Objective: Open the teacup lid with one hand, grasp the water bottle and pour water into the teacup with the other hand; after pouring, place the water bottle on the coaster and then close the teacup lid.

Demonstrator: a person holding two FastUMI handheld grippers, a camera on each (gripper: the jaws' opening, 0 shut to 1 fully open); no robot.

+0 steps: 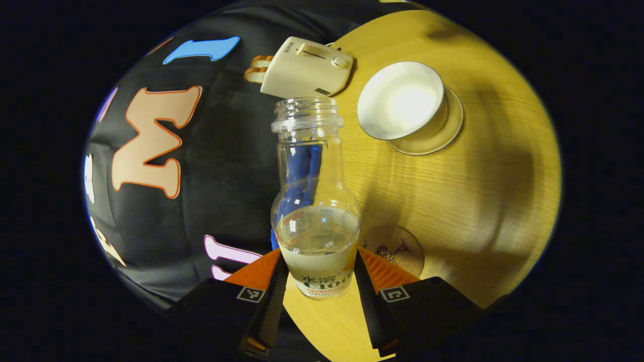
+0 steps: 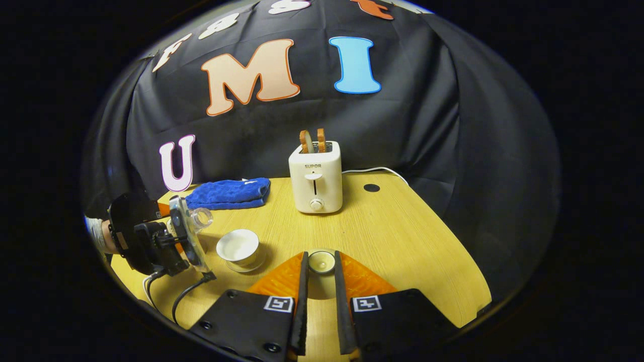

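My left gripper [image 1: 318, 264] is shut on a clear uncapped water bottle [image 1: 316, 221], partly full and tipped with its mouth toward the teacup. The white teacup [image 1: 402, 100] stands open on its saucer [image 1: 450, 133], a little beyond the bottle's mouth. A round brown coaster [image 1: 397, 249] with a tree picture lies on the table just right of the bottle's base. My right gripper [image 2: 320, 262] is shut on the small round teacup lid [image 2: 321, 262], held above the table. In the right gripper view the left gripper [image 2: 151, 236] holds the bottle [image 2: 190, 229] just left of the teacup [image 2: 238, 246].
A white toaster [image 2: 316, 176] with two bread slices stands at the back of the wooden table [image 2: 402, 236]. A folded blue towel [image 2: 229, 193] lies at the back left. The toaster's cord [image 2: 377, 170] runs off to the right, beside a dark hole [image 2: 371, 187].
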